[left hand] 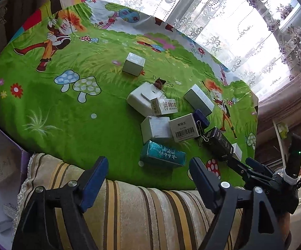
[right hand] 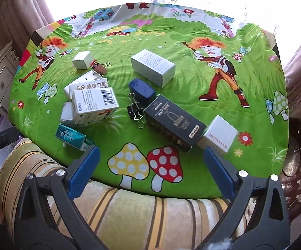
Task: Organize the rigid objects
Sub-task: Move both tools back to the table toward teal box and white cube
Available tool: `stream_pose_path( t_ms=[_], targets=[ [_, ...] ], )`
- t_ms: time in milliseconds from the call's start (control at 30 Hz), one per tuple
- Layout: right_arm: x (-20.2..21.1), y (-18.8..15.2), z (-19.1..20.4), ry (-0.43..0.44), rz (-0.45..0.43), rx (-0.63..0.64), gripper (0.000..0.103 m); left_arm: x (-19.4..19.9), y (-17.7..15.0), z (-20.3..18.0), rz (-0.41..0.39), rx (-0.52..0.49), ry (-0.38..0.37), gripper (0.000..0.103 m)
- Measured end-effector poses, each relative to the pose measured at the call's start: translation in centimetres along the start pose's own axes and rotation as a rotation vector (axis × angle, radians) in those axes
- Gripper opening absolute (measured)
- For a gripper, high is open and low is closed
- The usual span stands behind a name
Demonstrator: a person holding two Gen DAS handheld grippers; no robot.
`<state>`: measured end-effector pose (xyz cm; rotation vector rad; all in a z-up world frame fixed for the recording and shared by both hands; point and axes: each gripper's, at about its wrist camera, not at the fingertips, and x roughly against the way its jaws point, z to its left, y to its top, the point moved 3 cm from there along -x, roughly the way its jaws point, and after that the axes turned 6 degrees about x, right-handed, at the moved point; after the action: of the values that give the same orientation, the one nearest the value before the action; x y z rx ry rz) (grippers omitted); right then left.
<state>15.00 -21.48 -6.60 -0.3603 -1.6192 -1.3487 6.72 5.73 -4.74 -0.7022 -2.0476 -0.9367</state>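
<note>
Clearly both grippers' fingers (left hand: 94,179) (right hand: 219,170) spread wide, holding nothing.

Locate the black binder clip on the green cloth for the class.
In the right wrist view the black binder clip lies near the middle of the green cloth, between the barcode box and the long black box.

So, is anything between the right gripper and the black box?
Nothing visible. The right gripper is open and empty above the striped cushion, and only bare green cloth lies between it and the black box.
</note>
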Motion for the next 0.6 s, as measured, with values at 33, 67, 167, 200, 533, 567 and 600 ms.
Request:
stream_pose_path(
  t_ms=[33, 67, 167, 200, 533, 567, 600],
  targets=[
    [-0.2, 0.0, -0.8, -0.008, 0.003, -0.02, 0.101, -0.6, -0.1, -0.5, 0.014, -0.018, 0.014, 0.084],
    [-0.4, 0.0, -1.7, -0.014, 0.005, -0.037, 0.101, -1.4, -0.2, -0.9, 0.034, -0.04, 0.036, 0.084],
    [-0.7, -0.2, -4.2, -0.042, -0.001, -0.116, 0.101, -3.5, -0.5, -2.1, 0.091, -0.092, 0.084, 0.084],
    [-0.8, -0.3, -5.0, -0.047, -0.004, -0.146, 0.101, -4.1, -0.5, -2.5, 0.106, -0.11, 0.099, 0.085],
    [-3.0, -0.9, -10.2, -0.047, 0.028, -0.365, 0.101, -8.6, 0.0, -4.4, 0.18, -0.206, 0.203, 0.089],
    [-3.2, -0.8, -10.2, -0.041, 0.029, -0.372, 0.101, -8.8, 0.0, -4.4, 0.18, -0.207, 0.204, 0.089],
    [-3.3, -0.7, -10.2, -0.033, 0.027, -0.374, 0.101, -9.0, 0.1, -4.5, 0.181, -0.209, 0.204, 0.089]
  ],
)
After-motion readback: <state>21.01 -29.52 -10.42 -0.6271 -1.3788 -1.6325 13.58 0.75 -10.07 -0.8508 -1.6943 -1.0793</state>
